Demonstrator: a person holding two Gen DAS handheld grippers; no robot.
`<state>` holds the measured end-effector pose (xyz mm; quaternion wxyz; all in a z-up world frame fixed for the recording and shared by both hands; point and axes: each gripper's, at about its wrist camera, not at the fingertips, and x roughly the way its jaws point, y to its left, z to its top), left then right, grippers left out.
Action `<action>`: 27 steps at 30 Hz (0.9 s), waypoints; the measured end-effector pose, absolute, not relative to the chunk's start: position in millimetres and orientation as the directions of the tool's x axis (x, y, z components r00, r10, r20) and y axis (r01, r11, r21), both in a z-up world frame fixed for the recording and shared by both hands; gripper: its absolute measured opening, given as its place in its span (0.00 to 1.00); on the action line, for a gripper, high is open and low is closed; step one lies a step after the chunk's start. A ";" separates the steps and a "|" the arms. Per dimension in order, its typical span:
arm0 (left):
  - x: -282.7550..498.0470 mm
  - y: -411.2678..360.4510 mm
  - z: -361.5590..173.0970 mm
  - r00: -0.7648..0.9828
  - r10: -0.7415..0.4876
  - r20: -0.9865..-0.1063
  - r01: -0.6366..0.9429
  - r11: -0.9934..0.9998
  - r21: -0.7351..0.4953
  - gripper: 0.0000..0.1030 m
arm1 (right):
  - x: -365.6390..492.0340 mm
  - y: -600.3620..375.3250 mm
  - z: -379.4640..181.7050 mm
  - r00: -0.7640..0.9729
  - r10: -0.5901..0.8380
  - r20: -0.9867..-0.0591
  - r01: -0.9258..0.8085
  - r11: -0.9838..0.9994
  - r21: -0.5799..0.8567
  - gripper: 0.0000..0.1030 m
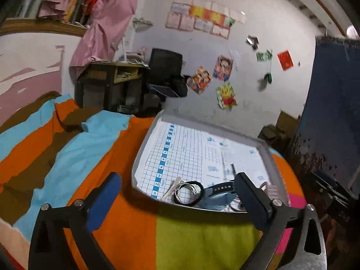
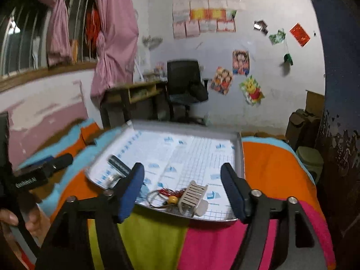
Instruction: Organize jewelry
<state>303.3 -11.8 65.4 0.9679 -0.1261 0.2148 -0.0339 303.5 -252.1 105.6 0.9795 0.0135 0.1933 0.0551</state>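
Observation:
A grey tray (image 1: 144, 148) lined with blue-gridded paper lies on a striped blanket. At its near edge sit a black hair tie (image 1: 191, 193) with thin metal bangles, a pale clip, and a dark watch (image 1: 219, 189). My left gripper (image 1: 177, 193) hovers open at that near edge, nothing between its fingers. In the right wrist view the tray (image 2: 239, 155) holds a beige claw clip (image 2: 193, 196), a wire hoop with a yellow bead (image 2: 173, 199) and red threads, and the watch (image 2: 118, 165) at the left. My right gripper (image 2: 183, 185) is open just above the clip.
The blanket (image 1: 175, 236) has orange, blue, brown, green and pink stripes. A hand (image 2: 31, 222) holds the left gripper's handle at the left. Behind stand a desk (image 1: 112, 76), a black office chair (image 2: 183, 83), a poster-covered wall and a dark blue cabinet (image 1: 335, 103).

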 end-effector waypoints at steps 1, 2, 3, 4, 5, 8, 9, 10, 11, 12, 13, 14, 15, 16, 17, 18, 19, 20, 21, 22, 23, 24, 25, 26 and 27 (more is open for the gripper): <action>297.9 -11.2 67.4 0.910 -0.118 -0.397 0.008 0.964 -0.266 0.99 | 296.2 -252.2 108.0 0.926 0.116 -0.360 -0.105 0.993 0.050 0.69; 290.1 -11.2 70.1 0.916 -0.115 -0.385 0.007 0.963 -0.270 0.99 | 288.6 -251.6 110.5 0.932 0.120 -0.343 -0.109 0.993 0.051 0.72; 283.1 -11.6 72.7 0.920 -0.113 -0.374 0.010 0.964 -0.267 0.99 | 279.4 -250.8 113.5 0.937 0.123 -0.326 -0.113 0.992 0.050 0.75; 276.7 -11.0 75.0 0.925 -0.111 -0.363 0.013 0.965 -0.263 0.99 | 272.6 -250.2 115.6 0.941 0.127 -0.313 -0.117 0.992 0.051 0.76; 269.2 -12.1 77.8 0.930 -0.108 -0.351 0.016 0.967 -0.256 1.00 | 263.5 -249.8 118.6 0.946 0.132 -0.297 -0.122 0.991 0.051 0.80; 243.7 -13.9 86.1 0.944 -0.107 -0.311 0.037 0.974 -0.225 1.00 | 239.5 -249.2 123.8 0.953 0.149 -0.262 -0.139 0.989 0.059 0.88; 235.1 -14.4 87.9 0.948 -0.110 -0.300 0.045 0.976 -0.213 1.00 | 230.4 -248.9 125.7 0.954 0.157 -0.254 -0.146 0.987 0.061 0.88; 227.4 -14.9 89.5 0.950 -0.112 -0.293 0.054 0.978 -0.200 1.00 | 222.9 -248.2 126.7 0.956 0.163 -0.246 -0.153 0.987 0.059 0.88; 220.7 -15.2 90.8 0.951 -0.114 -0.288 0.061 0.980 -0.188 1.00 | 214.7 -247.0 127.4 0.957 0.166 -0.239 -0.158 0.986 0.053 0.88; 211.8 -14.6 91.9 0.953 -0.116 -0.280 0.067 0.982 -0.177 1.00 | 207.7 -246.2 128.1 0.957 0.171 -0.236 -0.164 0.985 0.049 0.89; 205.6 -14.1 92.6 0.954 -0.116 -0.277 0.071 0.983 -0.168 1.00 | 201.7 -244.8 128.3 0.956 0.178 -0.234 -0.171 0.984 0.046 0.90; 201.1 -15.0 93.3 0.954 -0.115 -0.277 0.072 0.984 -0.162 1.00 | 194.8 -244.0 127.9 0.955 0.183 -0.233 -0.177 0.983 0.046 0.92; 194.5 -14.5 93.0 0.954 -0.114 -0.279 0.072 0.985 -0.157 1.00 | 188.1 -242.6 128.1 0.955 0.187 -0.230 -0.181 0.982 0.046 0.95; 188.3 -12.9 92.4 0.953 -0.115 -0.279 0.073 0.985 -0.156 1.00 | 181.0 -241.6 127.4 0.955 0.189 -0.227 -0.184 0.982 0.045 0.97; 182.8 -11.8 91.7 0.953 -0.116 -0.280 0.074 0.985 -0.154 1.00 | 173.2 -241.2 126.3 0.955 0.194 -0.223 -0.189 0.981 0.044 0.98; 177.5 -11.0 90.8 0.953 -0.114 -0.282 0.074 0.986 -0.150 1.00 | 166.4 -240.9 125.1 0.955 0.198 -0.222 -0.193 0.980 0.045 0.98; 171.9 -10.4 89.4 0.952 -0.113 -0.284 0.073 0.987 -0.146 1.00 | 161.5 -240.1 123.4 0.953 0.202 -0.224 -0.197 0.979 0.046 0.98; 167.1 -9.4 88.1 0.952 -0.112 -0.285 0.073 0.987 -0.142 1.00 | 155.7 -240.1 121.2 0.952 0.208 -0.226 -0.203 0.978 0.047 0.98; 162.9 -8.6 87.2 0.952 -0.111 -0.286 0.073 0.988 -0.139 1.00 | 150.5 -240.2 119.1 0.950 0.212 -0.227 -0.207 0.977 0.048 0.99; 158.0 -7.4 85.3 0.951 -0.112 -0.289 0.074 0.988 -0.138 1.00 | 144.8 -240.1 116.2 0.948 0.218 -0.231 -0.213 0.976 0.048 0.99; 153.1 -6.3 82.7 0.949 -0.113 -0.294 0.075 0.988 -0.135 1.00 | 139.4 -237.9 114.2 0.947 0.220 -0.235 -0.215 0.976 0.047 0.99; 149.8 -5.0 80.0 0.948 -0.111 -0.298 0.075 0.988 -0.132 1.00 | 135.6 -237.0 111.9 0.946 0.220 -0.239 -0.215 0.975 0.049 0.99; 144.7 -3.5 76.7 0.946 -0.109 -0.305 0.071 0.989 -0.131 1.00 | 131.6 -236.5 109.2 0.944 0.223 -0.243 -0.217 0.975 0.051 0.99; 141.3 -2.5 74.1 0.945 -0.106 -0.311 0.069 0.989 -0.130 1.00 | 128.0 -236.4 106.6 0.943 0.223 -0.246 -0.217 0.975 0.052 0.99; 136.1 -0.4 70.7 0.944 -0.104 -0.314 0.065 0.989 -0.132 1.00 | 123.4 -235.7 103.5 0.944 0.219 -0.248 -0.214 0.976 0.050 0.99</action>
